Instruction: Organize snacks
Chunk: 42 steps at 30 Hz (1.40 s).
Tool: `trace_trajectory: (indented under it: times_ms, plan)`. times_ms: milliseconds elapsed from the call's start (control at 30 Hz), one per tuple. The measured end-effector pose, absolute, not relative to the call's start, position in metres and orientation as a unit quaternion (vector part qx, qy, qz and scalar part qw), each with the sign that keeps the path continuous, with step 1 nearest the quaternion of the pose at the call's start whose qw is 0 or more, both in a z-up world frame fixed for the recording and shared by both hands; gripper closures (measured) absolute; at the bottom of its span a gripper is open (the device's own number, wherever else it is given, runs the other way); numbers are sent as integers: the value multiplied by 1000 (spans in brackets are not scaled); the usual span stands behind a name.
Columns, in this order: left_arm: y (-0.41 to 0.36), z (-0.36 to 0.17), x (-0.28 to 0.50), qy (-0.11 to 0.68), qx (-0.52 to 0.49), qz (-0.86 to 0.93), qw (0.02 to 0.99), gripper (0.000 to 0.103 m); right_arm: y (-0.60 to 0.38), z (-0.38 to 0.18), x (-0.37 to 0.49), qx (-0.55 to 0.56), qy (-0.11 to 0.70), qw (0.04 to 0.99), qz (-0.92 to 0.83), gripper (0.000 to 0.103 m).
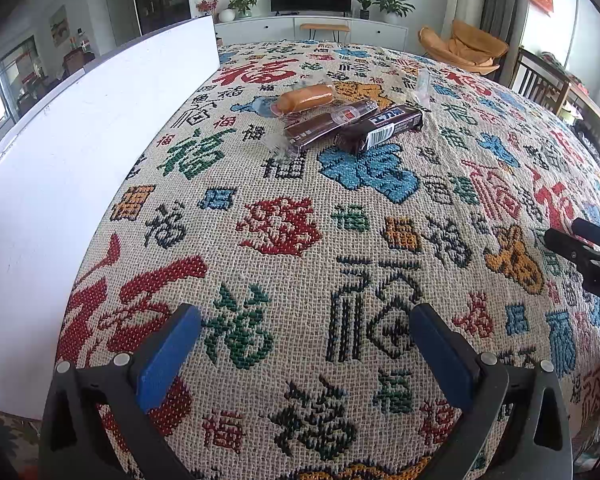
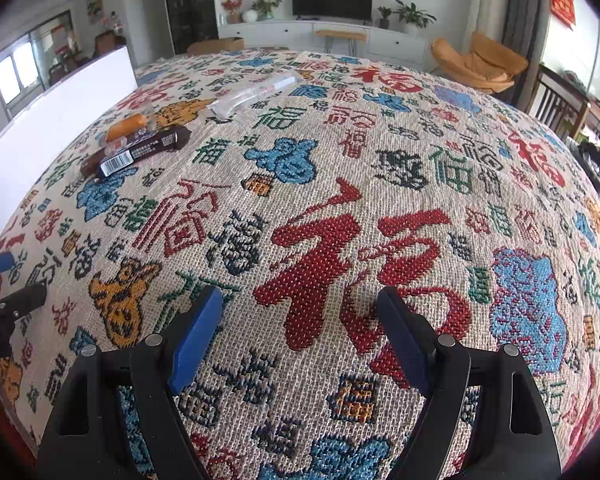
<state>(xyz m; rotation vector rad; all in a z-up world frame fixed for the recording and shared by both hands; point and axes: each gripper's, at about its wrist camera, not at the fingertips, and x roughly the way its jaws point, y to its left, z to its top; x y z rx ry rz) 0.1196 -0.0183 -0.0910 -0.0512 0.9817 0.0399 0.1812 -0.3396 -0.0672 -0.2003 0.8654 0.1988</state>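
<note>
Three snacks lie side by side on the patterned tablecloth point(image 1: 284, 232): an orange roll point(image 1: 306, 98), a brown sausage stick point(image 1: 328, 122) and a dark chocolate bar point(image 1: 384, 126). A clear wrapper point(image 1: 422, 88) lies just beyond them. They also show in the right wrist view: the roll point(image 2: 127, 127), the stick point(image 2: 100, 158), the bar point(image 2: 148, 151) and the clear wrapper point(image 2: 256, 94). My left gripper point(image 1: 306, 320) is open and empty, well short of the snacks. My right gripper point(image 2: 300, 304) is open and empty, to their right.
A white board point(image 1: 60, 168) stands upright along the table's left edge. The right gripper's body point(image 1: 588, 256) shows at the right edge of the left view. Chairs point(image 2: 564, 112) stand beyond the table's right side.
</note>
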Motion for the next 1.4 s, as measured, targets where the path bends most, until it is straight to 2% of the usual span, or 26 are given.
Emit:
trace_trajectory:
  times_ms: [1100,1400]
  plan:
    - [-18,-90,119,471,-27,21,881,0,-339,-67,181,-97,418,898,96,21]
    - [16,-85,113,463,-104,52,878,0,-343,-69,183,-95,419,898,96,20]
